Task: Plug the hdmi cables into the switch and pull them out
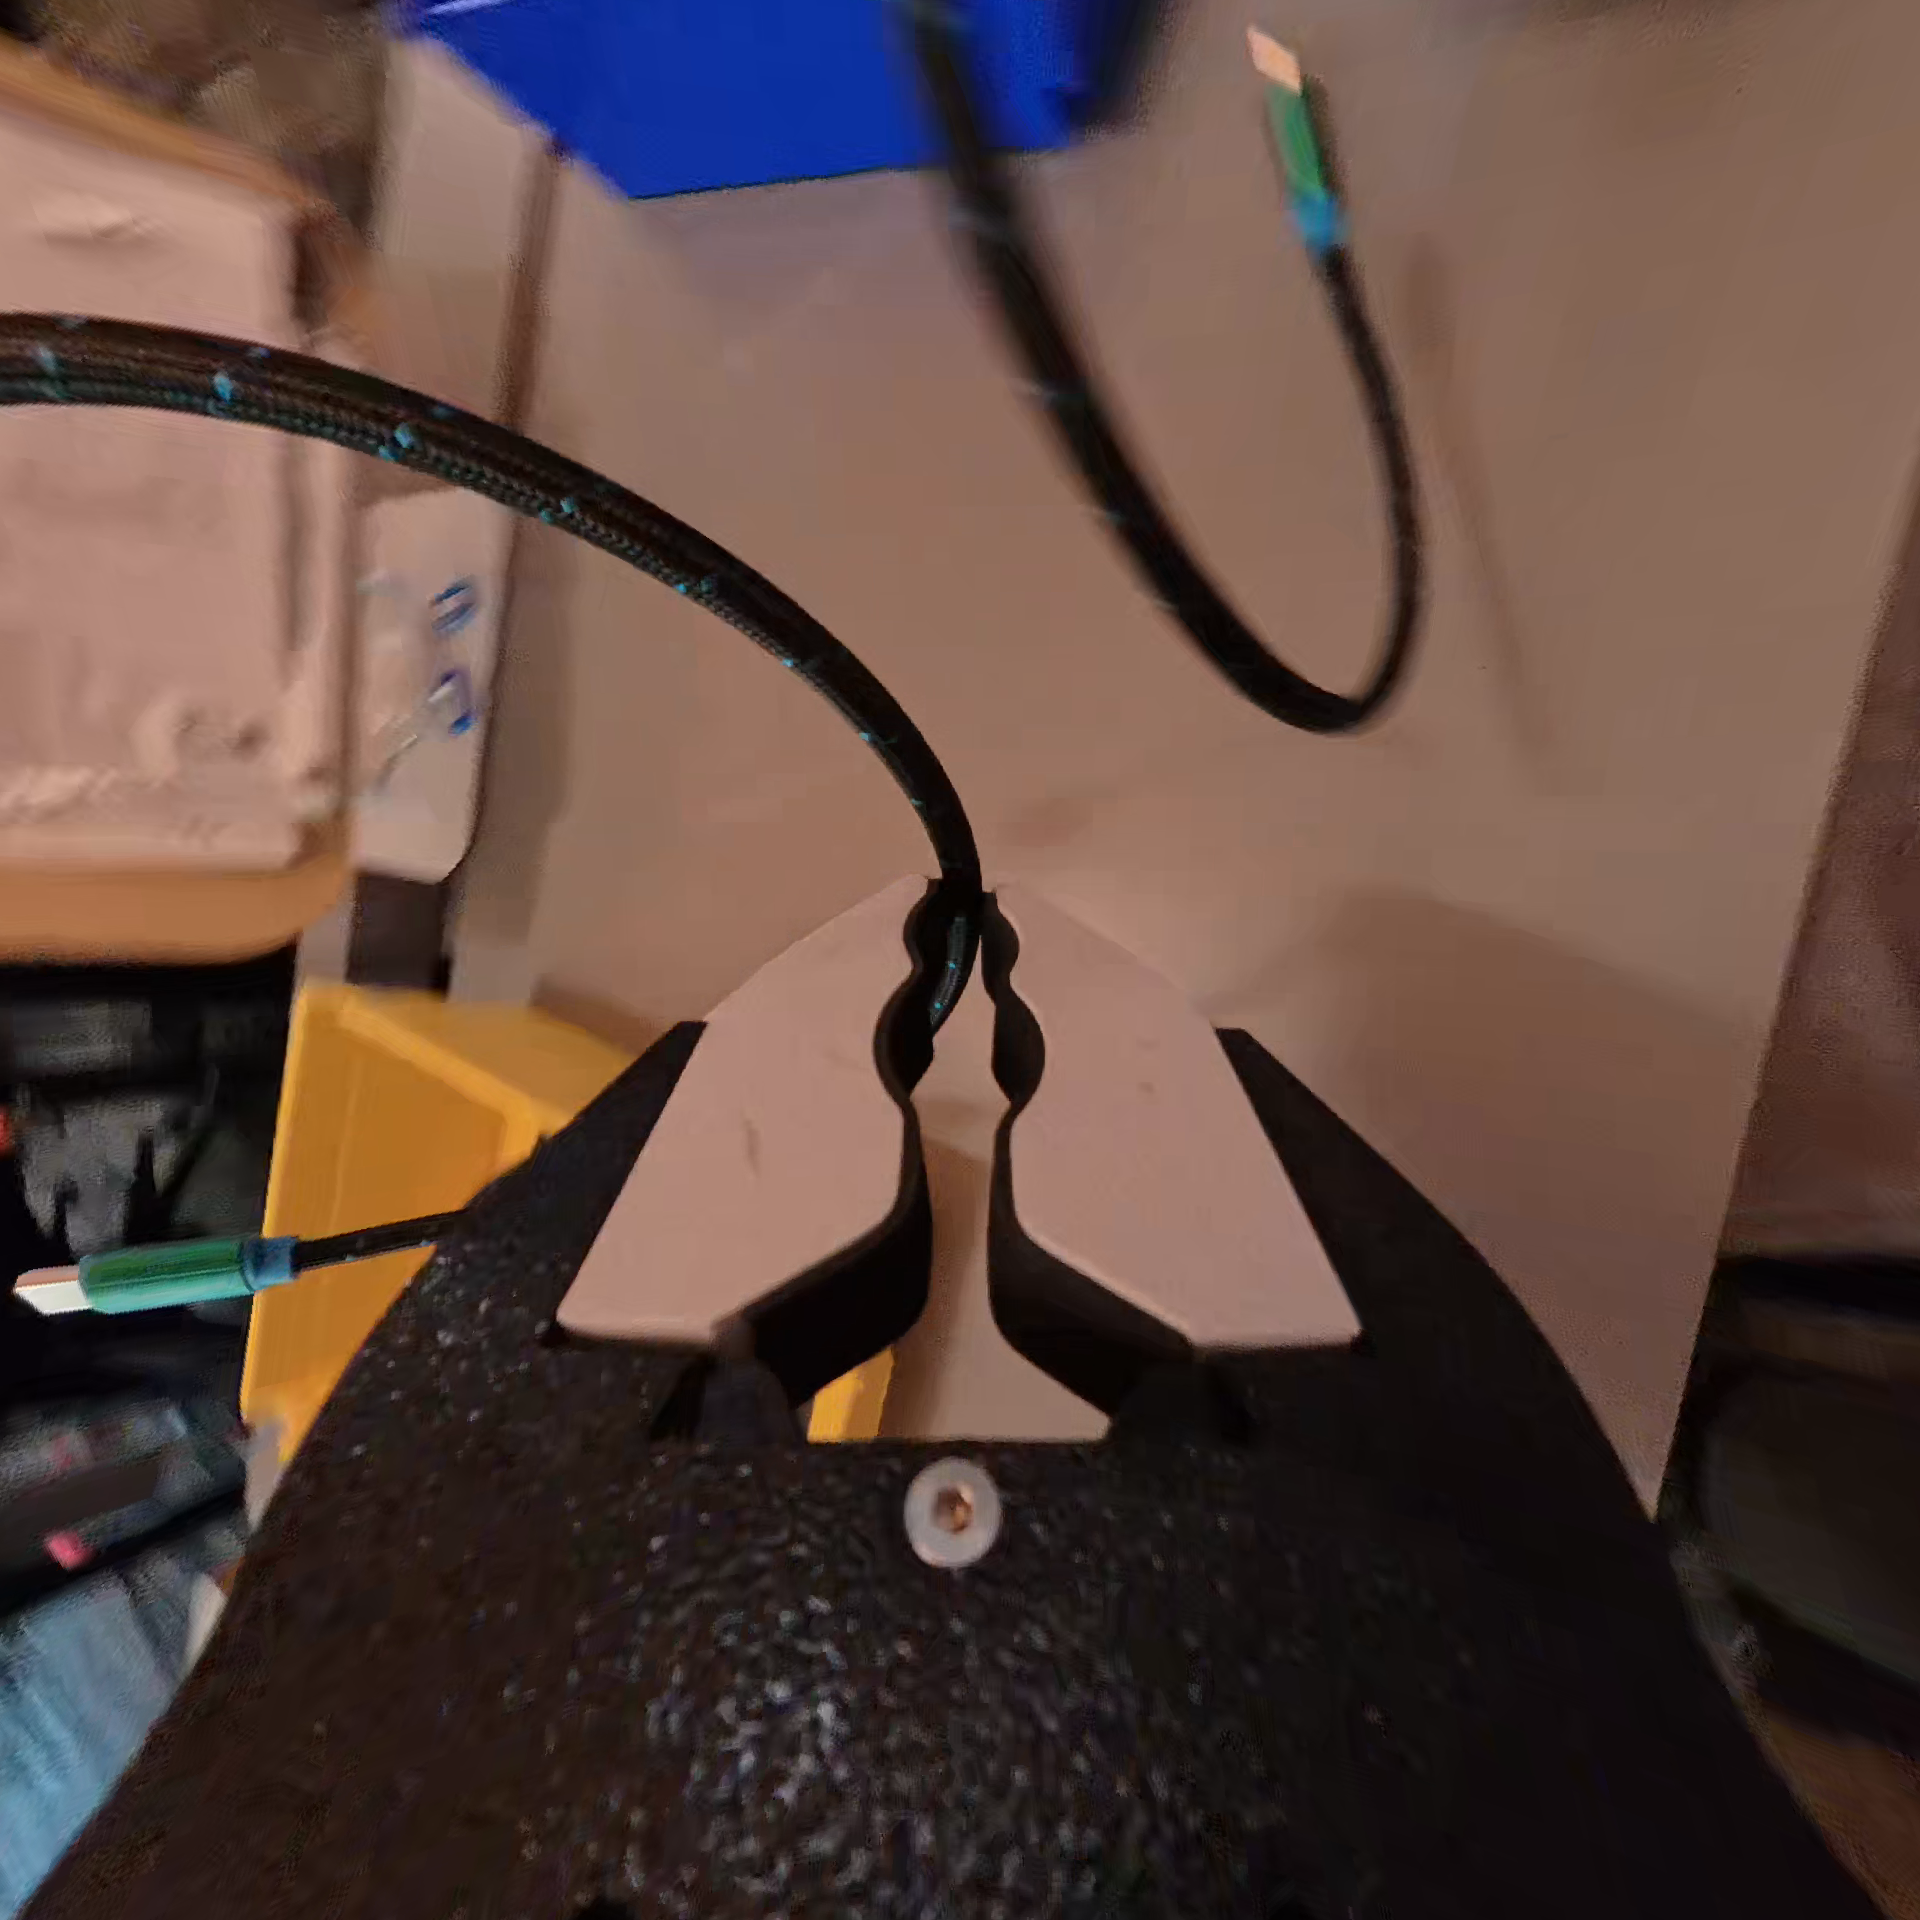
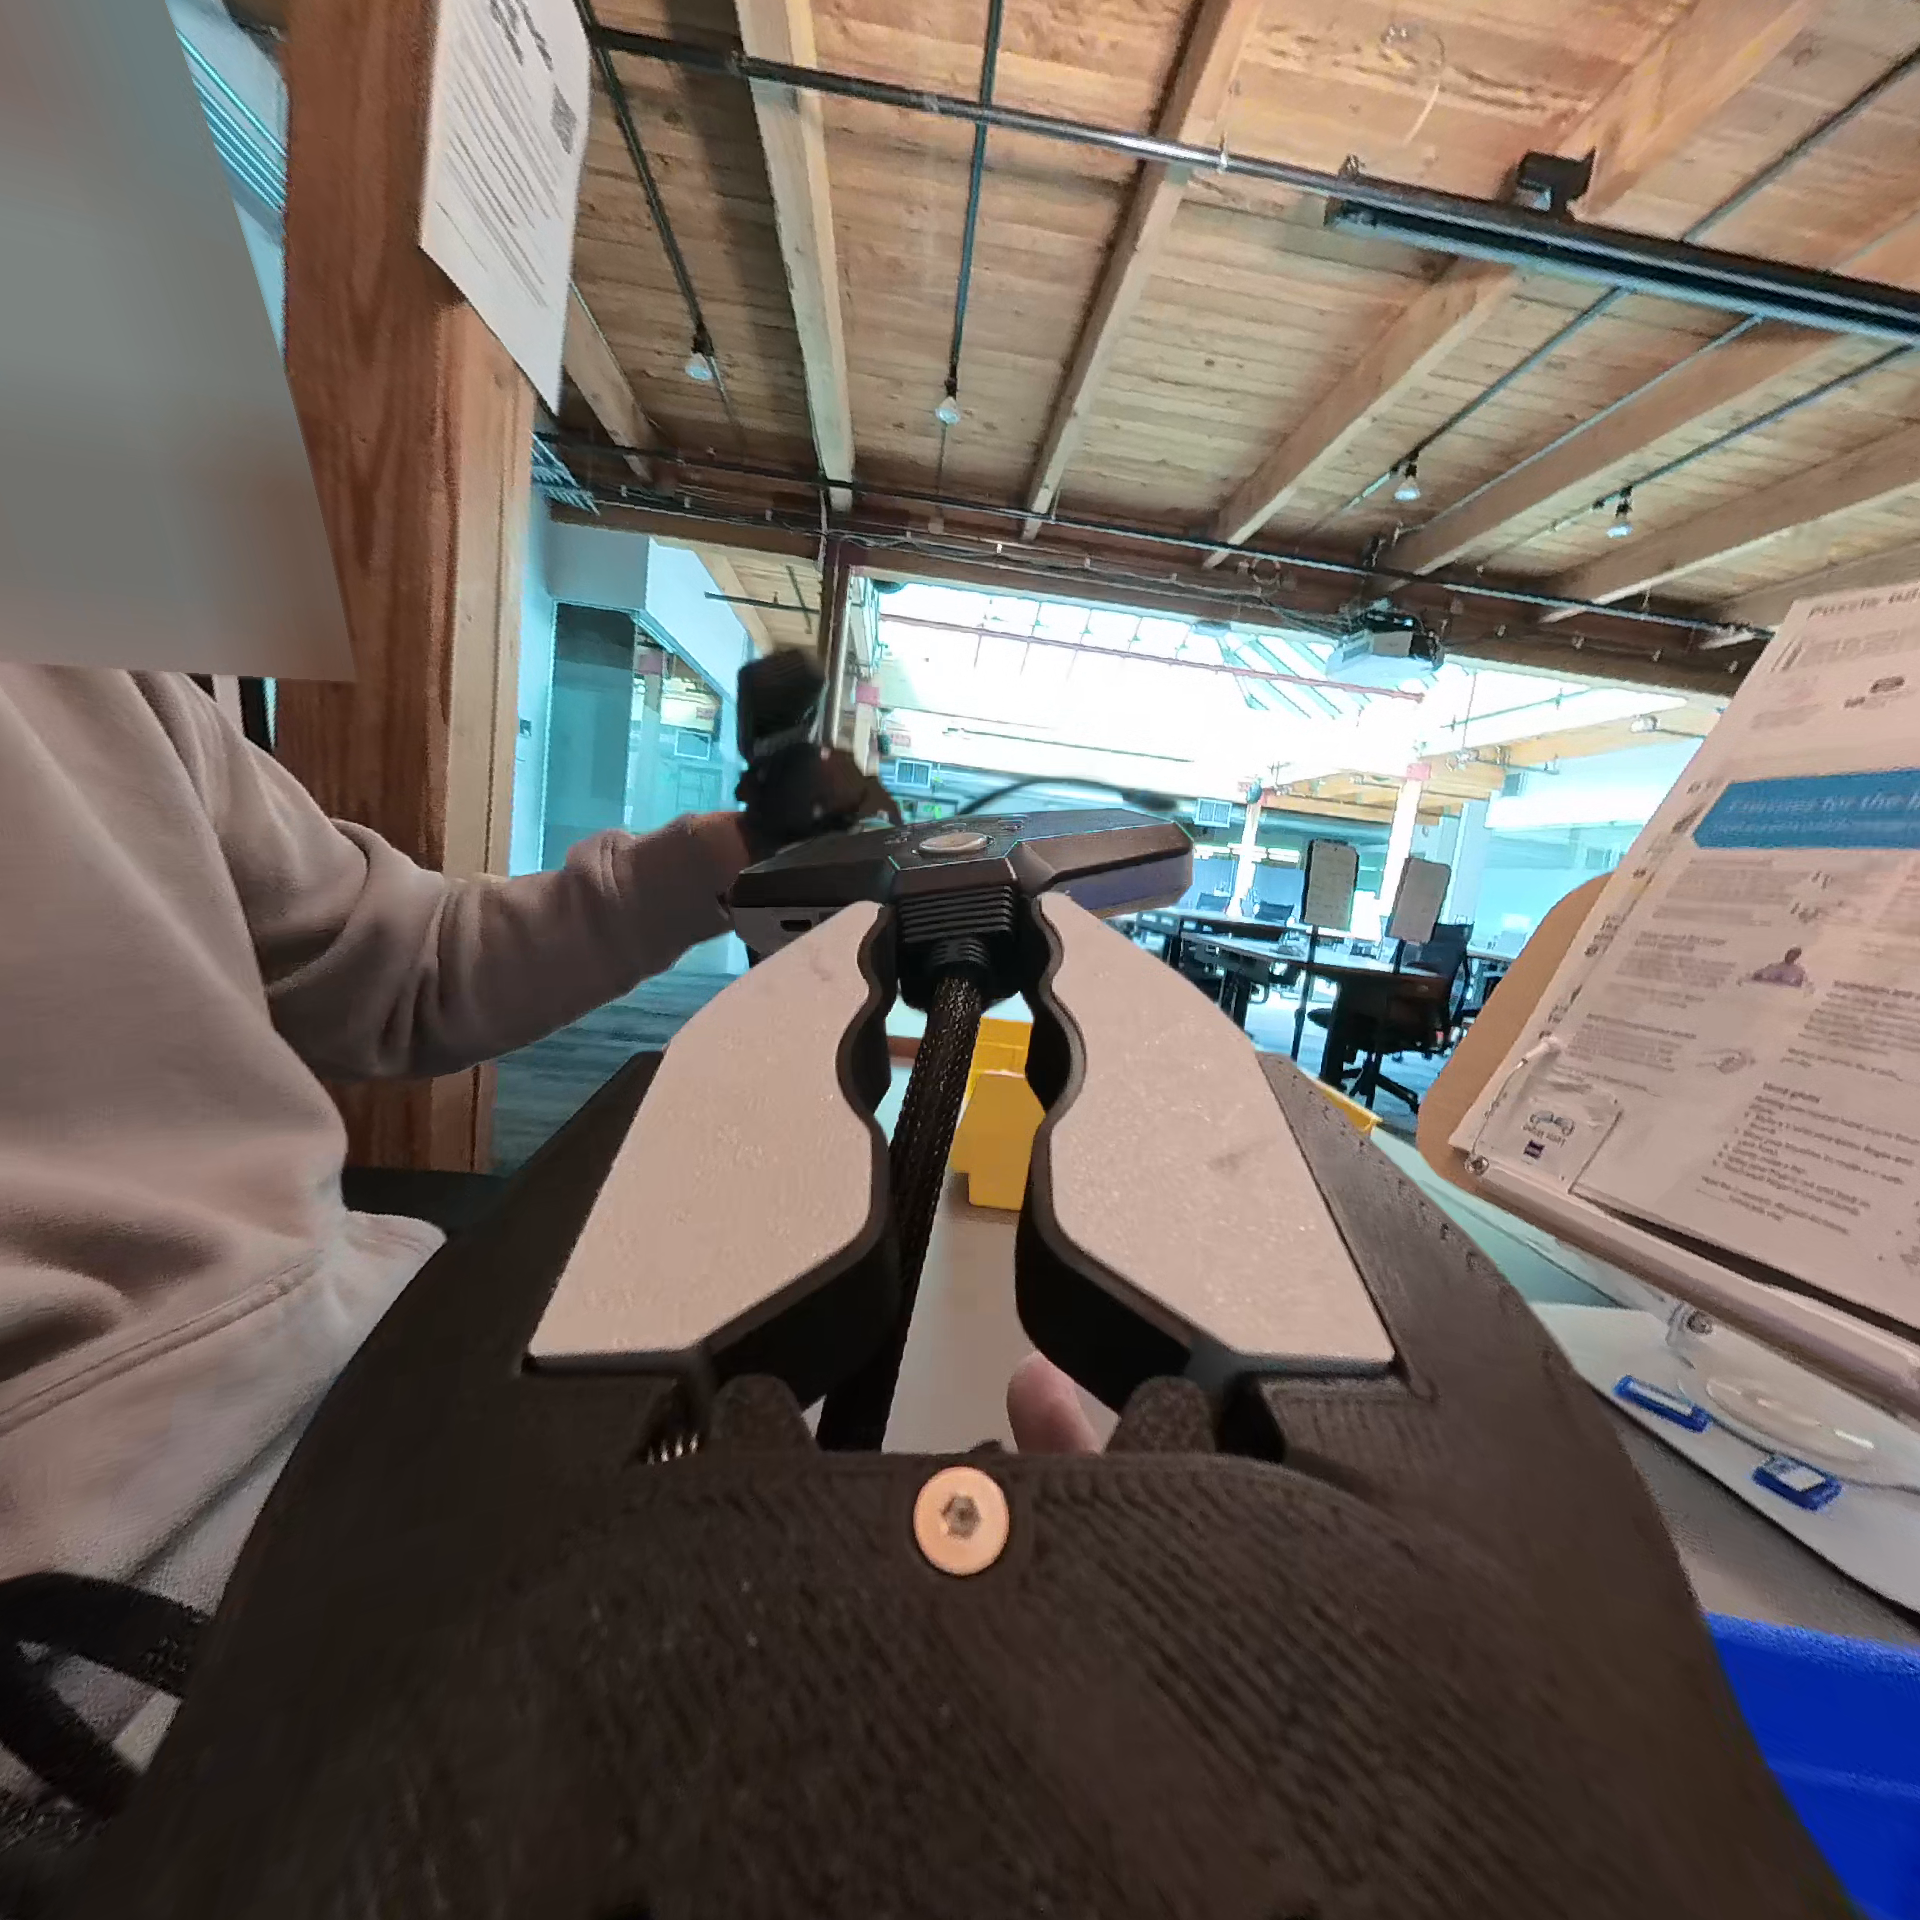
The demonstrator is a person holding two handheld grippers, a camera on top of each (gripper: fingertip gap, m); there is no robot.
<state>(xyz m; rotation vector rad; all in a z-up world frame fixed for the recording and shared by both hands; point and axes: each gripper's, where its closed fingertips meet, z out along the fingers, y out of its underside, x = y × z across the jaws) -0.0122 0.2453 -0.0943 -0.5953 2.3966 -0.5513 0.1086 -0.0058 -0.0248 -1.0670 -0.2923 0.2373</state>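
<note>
**HDMI cables: both plugs loose, nothing in the switch as far as I can see**

Left wrist view first. The left gripper point(image 1: 961, 914) has its fingers clenched on a braided black HDMI cable point(image 1: 665, 551), pinching the cord itself right at the tips, not the plug. That cable arcs off to the left edge. A green plug point(image 1: 171, 1276) sticks out free at the lower left, in front of a yellow bin point(image 1: 395, 1122); it looks like the end of the pinched cable, but the gripper body hides the join. A second cable point(image 1: 1382, 582) loops at the upper right, and its green plug point(image 1: 1297, 145) is also bare, near a blue bin point(image 1: 748, 94). It's a blurry frame, so the fine detail is lost.

Right wrist view. The right gripper point(image 2: 961, 945) is raised toward the ceiling, fingers closed around the ribbed collar where the switch's point(image 2: 961, 862) own braided cord point(image 2: 930, 1122) comes out, so the switch sits across the fingertips. One small port shows on its left end, with nothing in it; I can't see the other ports.

My read: early on. No plug is seated, so all the plugging and pulling out is still ahead, and the left grip probably needs to shift toward a plug first.
</note>
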